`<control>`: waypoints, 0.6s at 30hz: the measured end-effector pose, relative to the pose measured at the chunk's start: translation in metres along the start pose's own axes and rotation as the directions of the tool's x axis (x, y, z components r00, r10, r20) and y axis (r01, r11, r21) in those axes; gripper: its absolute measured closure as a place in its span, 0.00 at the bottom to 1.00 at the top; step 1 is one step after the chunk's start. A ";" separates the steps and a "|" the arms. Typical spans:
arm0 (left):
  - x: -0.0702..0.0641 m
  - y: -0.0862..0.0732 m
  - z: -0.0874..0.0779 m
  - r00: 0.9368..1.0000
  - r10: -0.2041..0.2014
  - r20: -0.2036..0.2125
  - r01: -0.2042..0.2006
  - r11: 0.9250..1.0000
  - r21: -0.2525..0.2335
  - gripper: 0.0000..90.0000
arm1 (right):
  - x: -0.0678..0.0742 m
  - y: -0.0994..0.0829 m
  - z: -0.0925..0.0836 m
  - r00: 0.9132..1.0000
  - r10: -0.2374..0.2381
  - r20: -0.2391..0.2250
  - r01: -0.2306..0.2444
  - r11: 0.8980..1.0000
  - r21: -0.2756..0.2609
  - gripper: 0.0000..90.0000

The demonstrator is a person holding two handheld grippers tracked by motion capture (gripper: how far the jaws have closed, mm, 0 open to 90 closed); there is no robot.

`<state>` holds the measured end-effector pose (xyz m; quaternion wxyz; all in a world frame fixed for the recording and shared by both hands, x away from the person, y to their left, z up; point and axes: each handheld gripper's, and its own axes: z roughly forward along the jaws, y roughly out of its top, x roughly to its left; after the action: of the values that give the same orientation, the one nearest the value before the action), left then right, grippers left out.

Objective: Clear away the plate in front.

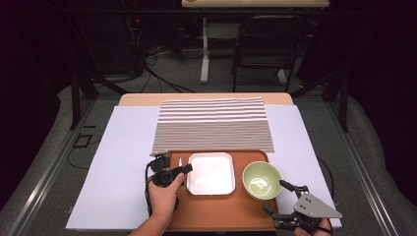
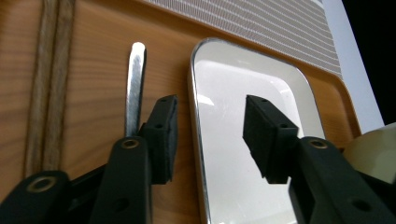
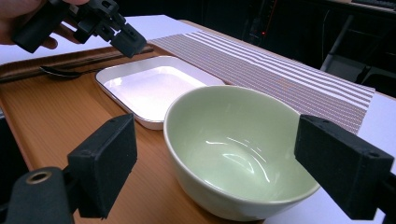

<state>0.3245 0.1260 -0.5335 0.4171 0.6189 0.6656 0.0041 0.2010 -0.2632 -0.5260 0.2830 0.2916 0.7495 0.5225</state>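
Spoon (image 2: 135,88) lies on the brown tray (image 1: 216,216) near its left edge, its metal handle running alongside the left rim of the white rectangular plate (image 1: 211,173), just beside it but not touching as far as the left gripper view shows. Over it hangs the left gripper (image 1: 186,169), held in the person's left hand (image 1: 164,194); its jaws stand apart with nothing between them, one pad above the spoon's handle and the other above the plate. Behind the tray a striped placemat (image 1: 211,123) lies on a white sheet (image 1: 118,167) that covers the table. Right of the plate, a pale green bowl (image 1: 261,180) sits at the tray's right edge. The right gripper (image 1: 278,196) waits near the bowl, its jaws parted on either side of the bowl without pressing on it
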 end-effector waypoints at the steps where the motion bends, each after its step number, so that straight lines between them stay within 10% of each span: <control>1: 0.000 0.000 0.000 1.000 0.004 0.000 -0.004 1.000 -0.018 0.58 | 0.000 0.000 0.000 1.000 0.000 0.000 0.000 1.000 0.000 0.14; 18: 0.023 0.008 -0.030 0.993 0.115 0.020 -0.110 0.979 -0.172 0.44 | 0.000 0.000 0.000 1.000 -0.003 0.002 0.003 1.000 0.002 0.14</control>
<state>0.3169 0.1622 -0.5221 0.4773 0.6176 0.6206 0.0753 0.2011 -0.2629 -0.5263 0.2842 0.2914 0.7500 0.5213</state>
